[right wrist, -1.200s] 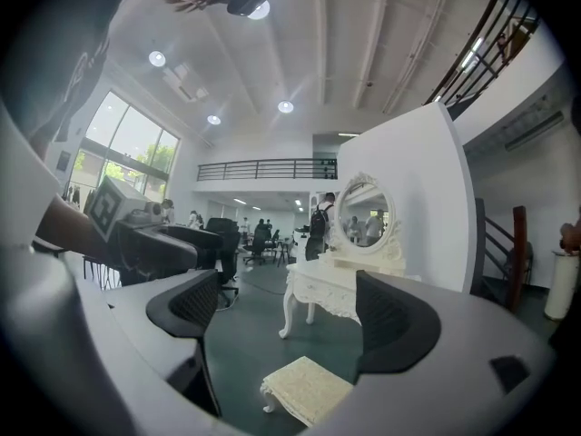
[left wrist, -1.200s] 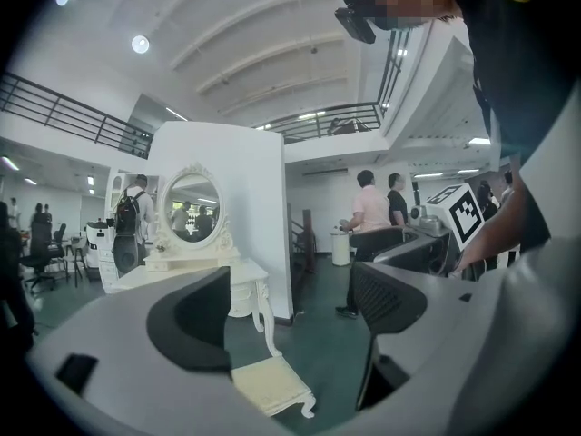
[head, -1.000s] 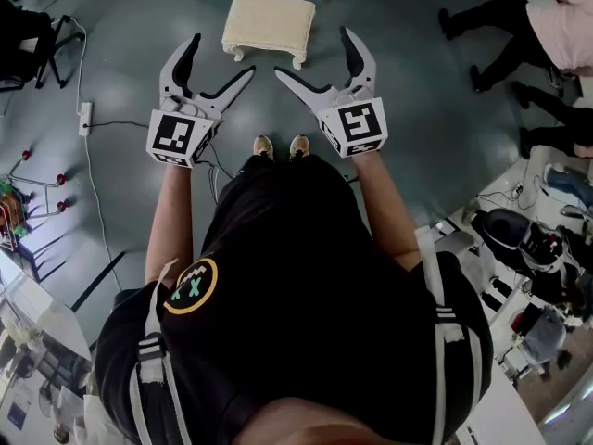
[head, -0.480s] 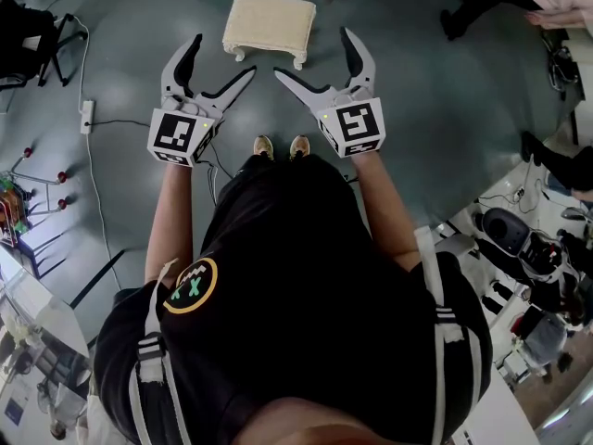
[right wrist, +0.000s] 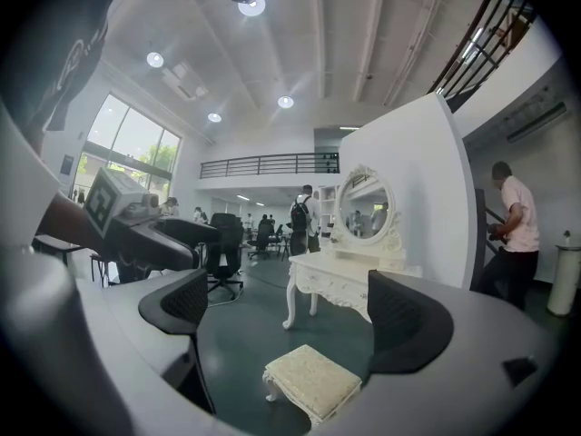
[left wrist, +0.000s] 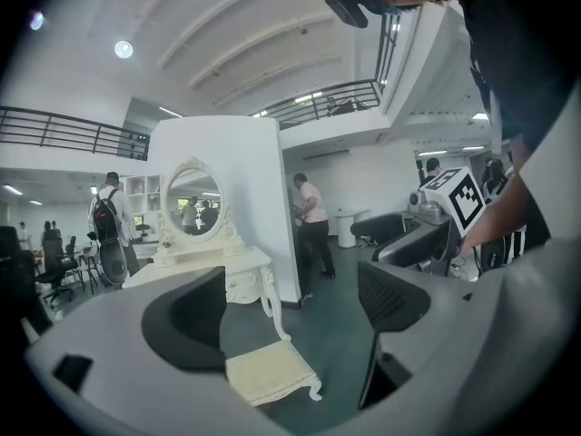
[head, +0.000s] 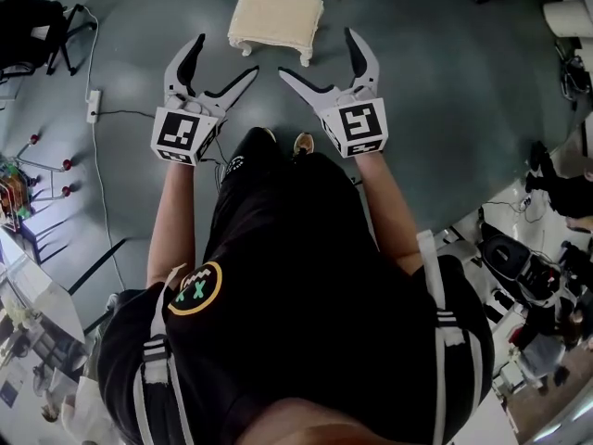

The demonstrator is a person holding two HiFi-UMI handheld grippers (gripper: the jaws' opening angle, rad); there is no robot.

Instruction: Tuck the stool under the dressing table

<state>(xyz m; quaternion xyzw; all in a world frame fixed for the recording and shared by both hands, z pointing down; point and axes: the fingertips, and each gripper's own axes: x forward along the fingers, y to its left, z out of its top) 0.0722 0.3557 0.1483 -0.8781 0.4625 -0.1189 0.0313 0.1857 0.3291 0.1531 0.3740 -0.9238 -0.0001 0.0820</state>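
Standing short of the stool (head: 276, 21), nothing gripped. Left hand-held gripper (head: 225, 56): released, jaws wide apart, nothing between them but a view of stool and floor. Right hand-held gripper (head: 317, 54): same, jaws spread, empty. Both are held in the air, angled inward toward each other. The stool lies ahead and between them, no contact.

Stool: low, rectangular, cream textured cushion top, white carved frame with short curved legs. Upright on the dark teal floor (head: 445, 82), out in the open in front of the dressing table (right wrist: 349, 275), apart from it and not under it.

Dressing table: white, ornate, curved legs, oval mirror (right wrist: 365, 209) on top, backed against a white partition wall (right wrist: 427, 180). Head view shows only two of its leg feet at the top edge, beyond the stool.
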